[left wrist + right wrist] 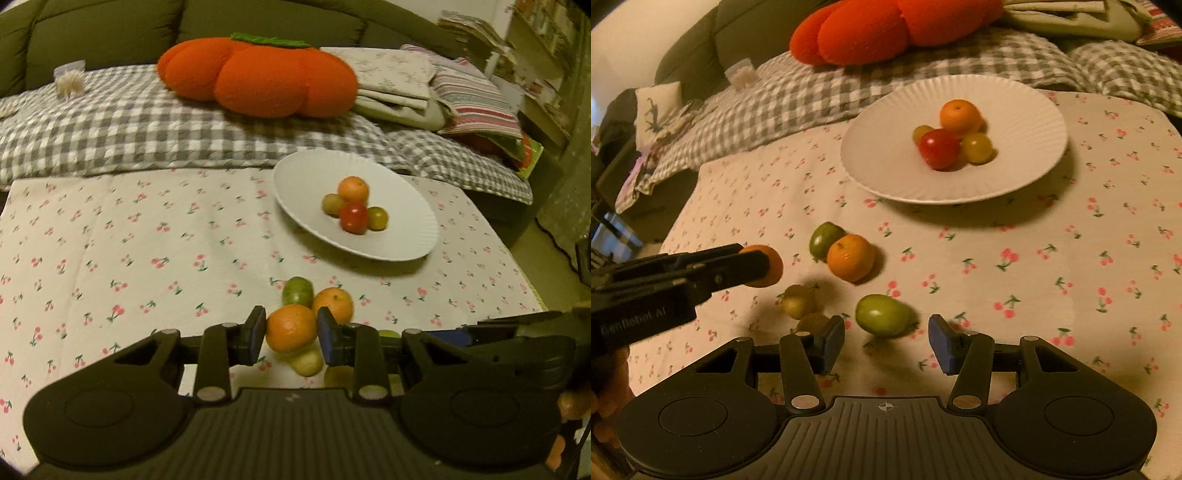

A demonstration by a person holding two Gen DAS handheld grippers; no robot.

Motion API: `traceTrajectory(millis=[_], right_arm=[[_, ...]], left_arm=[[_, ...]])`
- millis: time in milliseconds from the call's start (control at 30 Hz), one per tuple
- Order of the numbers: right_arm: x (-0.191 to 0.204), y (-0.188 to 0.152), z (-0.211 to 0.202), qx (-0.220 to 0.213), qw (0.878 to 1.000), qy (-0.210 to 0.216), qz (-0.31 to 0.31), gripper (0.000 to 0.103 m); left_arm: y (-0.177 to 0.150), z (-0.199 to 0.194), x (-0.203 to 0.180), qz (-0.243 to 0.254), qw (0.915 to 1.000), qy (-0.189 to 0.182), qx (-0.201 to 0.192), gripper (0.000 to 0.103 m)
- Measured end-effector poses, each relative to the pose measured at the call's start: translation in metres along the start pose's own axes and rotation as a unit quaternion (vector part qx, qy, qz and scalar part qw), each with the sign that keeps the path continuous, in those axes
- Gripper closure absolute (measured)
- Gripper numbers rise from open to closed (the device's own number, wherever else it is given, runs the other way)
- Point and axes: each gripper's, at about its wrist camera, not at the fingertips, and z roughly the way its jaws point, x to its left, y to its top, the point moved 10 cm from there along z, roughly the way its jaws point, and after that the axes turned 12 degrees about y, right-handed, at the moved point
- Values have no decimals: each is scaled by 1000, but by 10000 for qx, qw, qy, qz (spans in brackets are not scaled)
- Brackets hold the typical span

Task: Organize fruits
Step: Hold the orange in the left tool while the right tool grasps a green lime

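Gripping an orange mandarin point(291, 326) across its middle, our left gripper point(291, 334) has its pads pressed against both flanks of the fruit, which looks to be raised clear of the cherry-print cloth point(147, 240). Our right gripper point(886, 339) stands partly open with nothing between its pads; a green fruit point(882, 314) lies on the cloth just ahead of them.

Where things lie:
- White ribbed plate point(1027, 110) at the far side of the cloth, holding one mandarin, a red fruit point(938, 147) and two small yellow-green ones.
- On the cloth, well apart from the plate: a second mandarin point(850, 257) touching a green fruit point(825, 240), and small yellowish fruits point(798, 301) in shadow near the left gripper.

Handling, as we judge it:
- Mandarin: light, round, with a loose, dimpled peel that gives grip. It is soft underneath, so a gentle squeeze at the widest part suits it.
- Green and red fruits: glossy, smooth skin, likelier to slip or roll. We would take them across the broadest part, squarely between the pads.
- Small ones: little to hold and quick to roll away if nudged.
- Plate: shallow and ribbed. Fruit dropped in may roll, so set it down low.

Writing: pale lettering on the left gripper's side in the right wrist view, too blurred for us to read with confidence. No other labels seen.
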Motion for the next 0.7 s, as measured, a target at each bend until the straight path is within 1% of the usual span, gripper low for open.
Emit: traceTrajectory(millis=[167, 200, 233, 267, 467, 700], right_arm=[[2, 0, 9, -40, 10000, -35, 3, 54], [3, 0, 11, -37, 10000, -19, -6, 56], [4, 1, 13, -54, 10000, -17, -43, 64], [4, 1, 14, -71, 9999, -43, -82, 70], [11, 7, 7, -214, 9997, -32, -124, 70], [11, 9, 3, -245, 9997, 31, -61, 70]], left_arm=[[-2, 2, 2, -15, 10000, 65, 33, 74], [-2, 2, 1, -13, 10000, 67, 37, 74], [-3, 2, 1, -9, 10000, 72, 39, 74], [-4, 2, 1, -6, 10000, 81, 39, 74], [-4, -1, -2, 69, 9999, 128, -1, 74], [-4, -1, -3, 106, 9998, 149, -19, 74]])
